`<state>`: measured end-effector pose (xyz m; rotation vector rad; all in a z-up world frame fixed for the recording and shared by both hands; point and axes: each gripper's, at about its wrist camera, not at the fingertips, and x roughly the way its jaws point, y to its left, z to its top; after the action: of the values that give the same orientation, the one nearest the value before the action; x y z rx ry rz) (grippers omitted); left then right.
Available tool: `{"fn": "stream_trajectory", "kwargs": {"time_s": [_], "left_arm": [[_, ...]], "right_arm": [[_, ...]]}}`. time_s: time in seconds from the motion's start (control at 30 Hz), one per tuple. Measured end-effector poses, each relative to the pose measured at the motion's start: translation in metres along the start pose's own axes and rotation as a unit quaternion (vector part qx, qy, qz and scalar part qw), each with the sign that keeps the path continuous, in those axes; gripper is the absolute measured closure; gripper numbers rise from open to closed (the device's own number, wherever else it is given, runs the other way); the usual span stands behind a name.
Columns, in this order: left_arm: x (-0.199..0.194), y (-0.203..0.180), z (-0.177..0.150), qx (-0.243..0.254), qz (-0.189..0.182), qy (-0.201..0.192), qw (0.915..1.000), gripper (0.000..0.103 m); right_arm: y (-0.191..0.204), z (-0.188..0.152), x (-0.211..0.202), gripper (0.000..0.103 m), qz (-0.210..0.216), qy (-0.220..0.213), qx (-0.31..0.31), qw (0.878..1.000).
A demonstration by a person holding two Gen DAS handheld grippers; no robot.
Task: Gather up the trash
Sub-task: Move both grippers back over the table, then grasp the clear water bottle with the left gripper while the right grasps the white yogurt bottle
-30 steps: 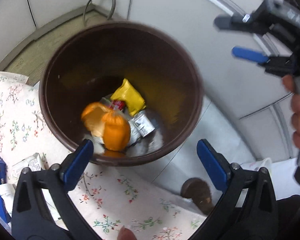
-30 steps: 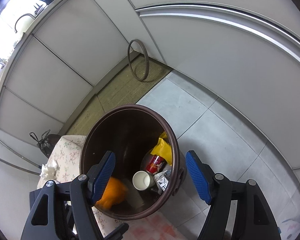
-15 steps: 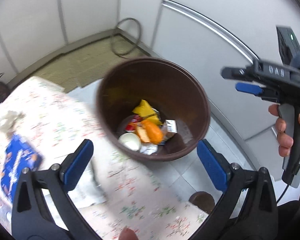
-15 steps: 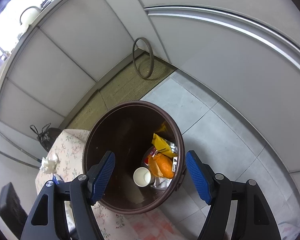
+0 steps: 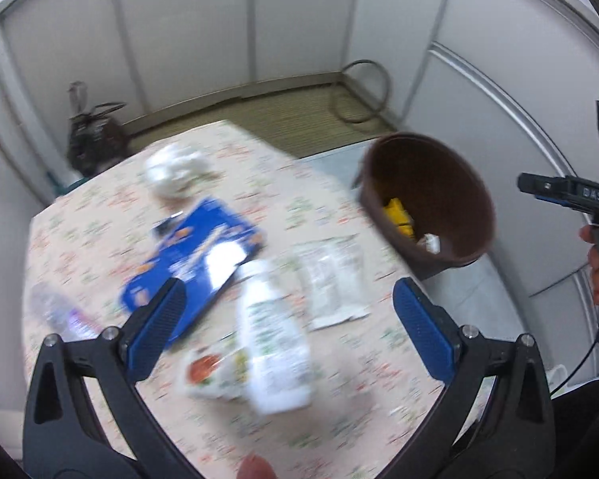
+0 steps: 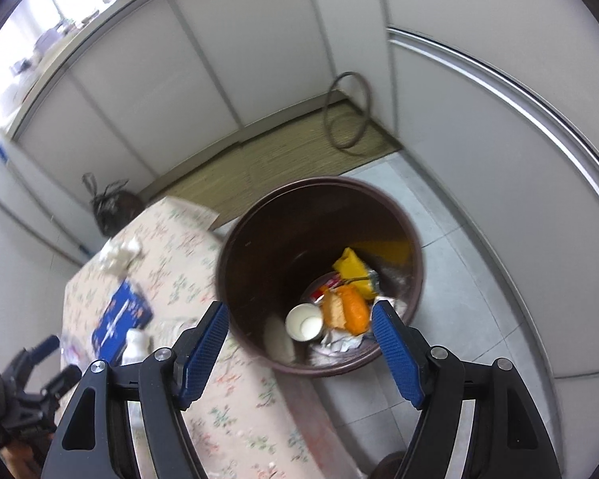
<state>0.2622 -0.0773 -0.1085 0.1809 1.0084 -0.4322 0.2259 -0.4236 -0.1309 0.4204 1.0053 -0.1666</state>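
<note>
A brown bin (image 6: 319, 275) stands on the floor beside the floral table (image 5: 100, 223); it also shows in the left wrist view (image 5: 431, 199). Inside lie an orange peel (image 6: 349, 311), a paper cup (image 6: 304, 322) and a yellow wrapper (image 6: 351, 265). My left gripper (image 5: 289, 327) is open and empty above the table, over a white bottle (image 5: 273, 343), a blue box (image 5: 197, 259), a clear wrapper (image 5: 331, 275), a food packet (image 5: 211, 371) and crumpled tissue (image 5: 175, 171). My right gripper (image 6: 301, 353) is open and empty above the bin.
A black bag (image 5: 94, 141) sits on the floor by the wall. A wire ring (image 5: 363, 92) leans in the corner on a woven mat (image 5: 283, 113). White wall panels surround the area. A clear plastic item (image 5: 58, 315) lies at the table's left.
My left gripper has swung left from above the bin to over the table trash. The orange peel has settled in the bin. My right gripper has drawn back slightly, still over the bin.
</note>
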Motion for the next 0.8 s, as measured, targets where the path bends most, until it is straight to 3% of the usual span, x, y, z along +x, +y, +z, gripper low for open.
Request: {"fn": "stream_trajectory", "kwargs": {"time_s": [0.27,0.47,0.8], "left_arm": [[-0.019,0.061,-0.033,-0.066,0.059,0.020,0.9959,0.000],[-0.013,0.095,-0.053,-0.106,0.070,0.042,0.9910,0.000],[0.004,0.161,-0.075,-0.203,0.111,0.062,0.9710,0.000]], "right_arm": [[0.064,-0.016,0.010,0.027,0.011,0.030,-0.056,0.998],[0.108,-0.030,0.026,0.027,0.020,0.055,-0.093,0.994],[0.156,-0.053,0.065,0.027,0.019,0.104,-0.128,0.986]]}}
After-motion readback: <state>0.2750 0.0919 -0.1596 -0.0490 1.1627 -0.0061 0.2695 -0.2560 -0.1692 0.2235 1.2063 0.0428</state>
